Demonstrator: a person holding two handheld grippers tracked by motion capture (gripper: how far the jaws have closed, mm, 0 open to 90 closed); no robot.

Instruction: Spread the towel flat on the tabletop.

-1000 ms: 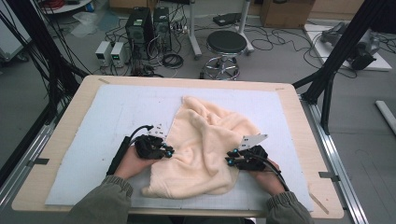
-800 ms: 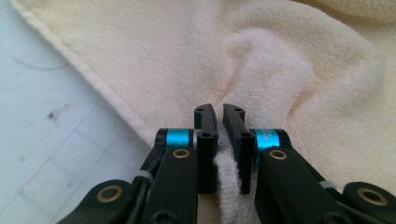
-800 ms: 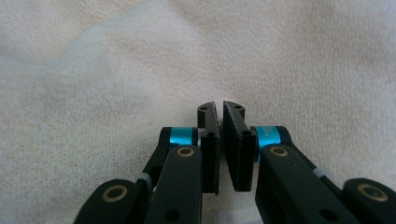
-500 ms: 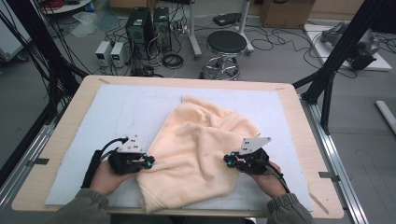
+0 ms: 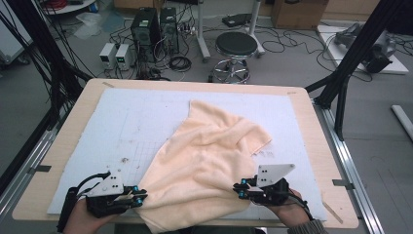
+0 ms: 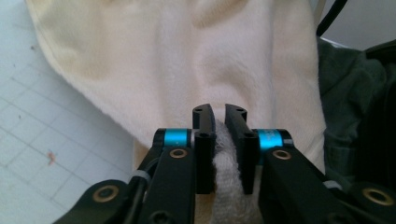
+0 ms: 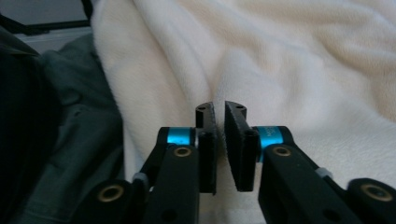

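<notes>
A cream towel (image 5: 209, 156) lies rumpled on the white mat (image 5: 141, 112), its near edge pulled off the mat's front between my two grippers. My left gripper (image 5: 141, 197) sits at the near left corner of the towel. In the left gripper view the towel (image 6: 187, 56) is bunched between the jaws of that gripper (image 6: 219, 112), which have just been opening slightly but still pinch it. My right gripper (image 5: 238, 190) holds the near right edge. Its jaws (image 7: 220, 109) have also eased open a little, with a thin fold of towel (image 7: 303, 70) between them.
The mat covers a wooden table (image 5: 311, 122) with its front edge close under both hands. A dark green sleeve (image 7: 70, 140) is beside the towel. On the floor beyond the table stand a stool (image 5: 236, 46) and computer towers (image 5: 146, 24); black frame posts (image 5: 355, 58) flank the table.
My left gripper has moved left and toward the near edge, dragging the towel's corner with it. The towel is spread wider and flatter. The right gripper shifted slightly toward the near edge.
</notes>
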